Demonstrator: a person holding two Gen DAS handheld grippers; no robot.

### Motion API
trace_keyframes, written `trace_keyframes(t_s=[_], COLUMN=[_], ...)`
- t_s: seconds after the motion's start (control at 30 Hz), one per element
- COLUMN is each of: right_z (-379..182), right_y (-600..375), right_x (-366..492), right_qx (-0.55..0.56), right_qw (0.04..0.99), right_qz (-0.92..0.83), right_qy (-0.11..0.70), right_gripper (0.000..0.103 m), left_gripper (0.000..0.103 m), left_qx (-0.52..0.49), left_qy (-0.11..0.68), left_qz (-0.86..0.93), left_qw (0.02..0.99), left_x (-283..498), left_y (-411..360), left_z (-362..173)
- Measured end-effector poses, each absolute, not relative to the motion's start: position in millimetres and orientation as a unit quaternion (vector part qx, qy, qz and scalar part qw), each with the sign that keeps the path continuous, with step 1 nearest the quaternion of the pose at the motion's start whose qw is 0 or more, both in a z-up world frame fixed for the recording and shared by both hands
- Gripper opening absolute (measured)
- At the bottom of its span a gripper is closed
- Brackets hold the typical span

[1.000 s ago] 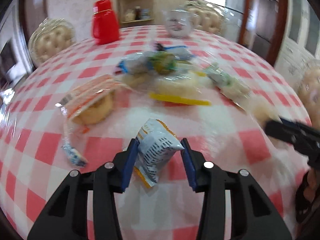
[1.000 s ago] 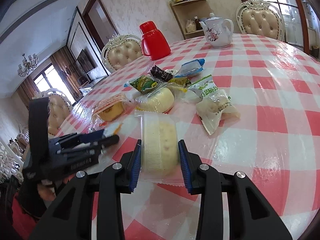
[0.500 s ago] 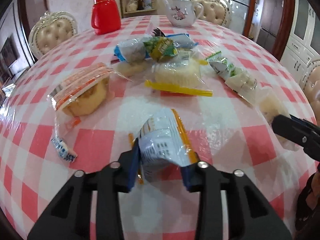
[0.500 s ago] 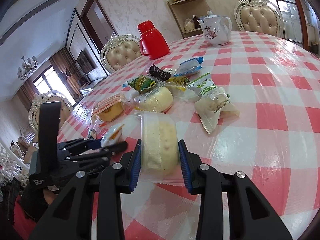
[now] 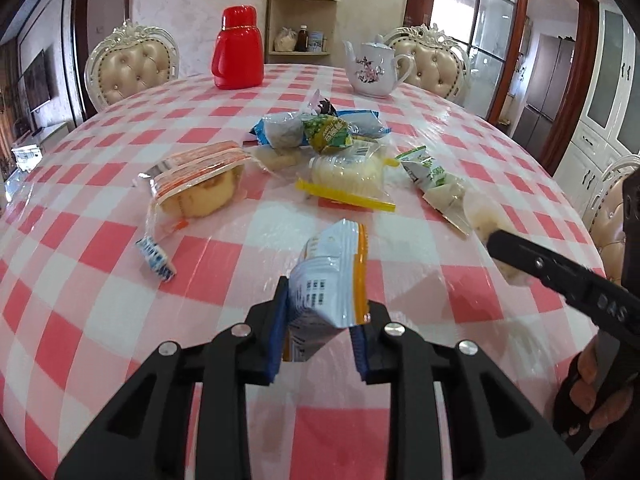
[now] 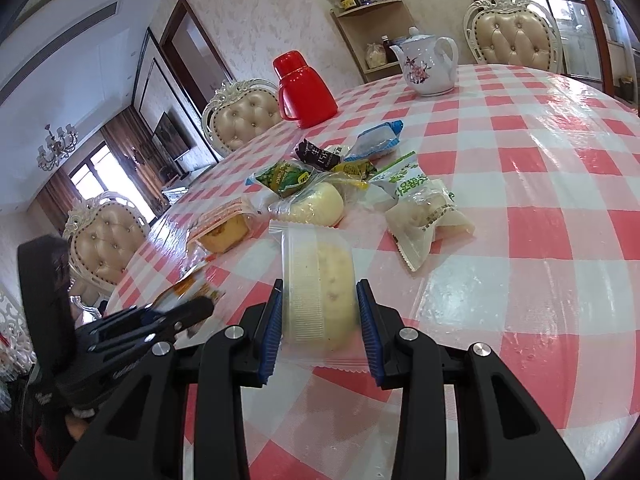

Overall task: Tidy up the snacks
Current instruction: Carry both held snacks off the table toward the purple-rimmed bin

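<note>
L gripper (image 5: 320,330): jaws just closed in, now pinching blue-white packet (image 5: 330,276), lifted off table (image 5: 100,264). R gripper (image 6: 318,330): pressed on clear-wrapped bun (image 6: 320,288), low over cloth. Remaining snacks piled at 12 o'clock from L gripper; orange-striped cake pkt (image 5: 196,184) at 10 o'clock. Red flask (image 5: 238,48) and teapot (image 5: 374,68) far side.

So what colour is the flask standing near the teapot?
Red all over, lid included; the flask shows best in the left wrist view.
</note>
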State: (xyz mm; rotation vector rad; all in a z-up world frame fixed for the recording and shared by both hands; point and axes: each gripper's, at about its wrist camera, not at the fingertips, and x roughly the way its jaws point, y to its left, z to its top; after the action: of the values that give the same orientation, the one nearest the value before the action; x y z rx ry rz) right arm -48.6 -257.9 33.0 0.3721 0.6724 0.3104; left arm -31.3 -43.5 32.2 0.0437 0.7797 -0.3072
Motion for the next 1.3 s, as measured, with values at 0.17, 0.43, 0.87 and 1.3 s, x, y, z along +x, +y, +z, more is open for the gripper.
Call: trace_keyframes(t_s=[0.17, 0.43, 0.87, 1.3], right_z=[34, 35, 52, 63], right_y=[-260, -246, -199, -128], right_x=[-51, -76, -120, -165], right_qx=[0.184, 0.176, 0.115, 0.038], right_qw=[0.917, 0.913, 0.912, 0.907], right_qz=[0.141, 0.142, 0.183, 0.238], right_qy=[0.323, 0.339, 0.347, 0.345], right_gripper=[0.036, 0.036, 0.036, 0.036], left_gripper=[0.027, 0.027, 0.027, 0.028], left_qx=[0.021, 0.02, 0.023, 0.018], left_qy=[0.368, 0.365, 0.365, 0.35], left_qz=[-0.146, -0.131, -0.115, -0.069], left_qw=[0.918, 0.921, 0.924, 0.934], left_x=[-51, -80, -121, -181], left_y=[-42, -32, -16, 47], left_z=[37, 35, 40, 57])
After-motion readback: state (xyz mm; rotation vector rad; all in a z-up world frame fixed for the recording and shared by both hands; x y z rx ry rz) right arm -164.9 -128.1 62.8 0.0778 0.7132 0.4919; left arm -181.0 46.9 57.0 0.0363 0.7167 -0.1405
